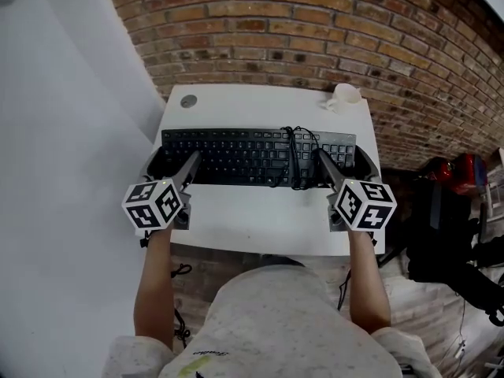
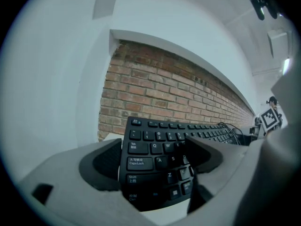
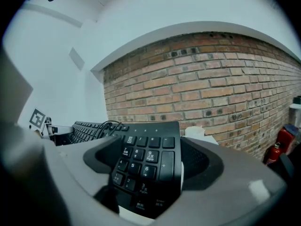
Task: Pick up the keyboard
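A black keyboard [image 1: 252,156] lies across the white desk [image 1: 260,211] with its cable [image 1: 299,160] coiled on the keys right of centre. My left gripper [image 1: 172,162] clamps its left end, one finger on the keys and the other round the end. In the left gripper view the Caps Lock and Shift keys of the keyboard [image 2: 155,147] fill the gap of that gripper [image 2: 153,160]. My right gripper [image 1: 345,162] holds the number-pad end the same way; the keyboard [image 3: 150,157] sits between that gripper's [image 3: 146,163] pads. Whether the keyboard is off the desk I cannot tell.
A brick wall [image 1: 315,22] runs behind the desk. A white crumpled object [image 1: 344,95] sits at the back right corner and a round grommet [image 1: 188,101] at the back left. A red extinguisher [image 1: 463,168] and black bags [image 1: 449,235] stand on the floor at right.
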Tool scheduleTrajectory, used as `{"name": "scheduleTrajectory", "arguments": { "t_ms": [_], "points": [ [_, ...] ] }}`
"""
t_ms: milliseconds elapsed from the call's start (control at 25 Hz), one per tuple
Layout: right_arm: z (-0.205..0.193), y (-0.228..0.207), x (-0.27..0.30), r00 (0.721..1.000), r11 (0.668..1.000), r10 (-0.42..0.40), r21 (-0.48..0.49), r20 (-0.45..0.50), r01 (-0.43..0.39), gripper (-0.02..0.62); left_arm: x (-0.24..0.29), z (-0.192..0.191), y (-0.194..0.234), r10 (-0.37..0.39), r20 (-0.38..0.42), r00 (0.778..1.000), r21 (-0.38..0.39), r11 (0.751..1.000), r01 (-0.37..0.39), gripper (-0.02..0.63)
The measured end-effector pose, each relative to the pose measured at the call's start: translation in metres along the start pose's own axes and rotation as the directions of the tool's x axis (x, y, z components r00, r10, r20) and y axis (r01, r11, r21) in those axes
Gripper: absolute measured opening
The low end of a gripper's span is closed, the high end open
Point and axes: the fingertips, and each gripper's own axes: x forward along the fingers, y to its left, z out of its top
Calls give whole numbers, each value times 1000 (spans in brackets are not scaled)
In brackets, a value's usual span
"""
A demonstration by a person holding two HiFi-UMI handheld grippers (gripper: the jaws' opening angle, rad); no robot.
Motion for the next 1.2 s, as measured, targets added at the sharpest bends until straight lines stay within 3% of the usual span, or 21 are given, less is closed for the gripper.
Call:
{"name": "scheduleTrajectory", "arguments": {
  "t_ms": [200, 520, 1200],
  "points": [
    [36, 9, -23, 997, 1000, 15, -1, 75, -15, 397, -24, 46, -16, 1, 85, 996, 51, 999, -6, 413],
    [66, 23, -48, 981, 997, 31, -82, 192, -16, 394, -49, 66, -24, -10, 194, 981, 57, 998, -1, 416],
    [74, 29, -60, 973, 996, 29, -92, 230, -8, 394, -59, 75, -27, -16, 223, 975, 66, 998, 2, 416]
  ]
}}
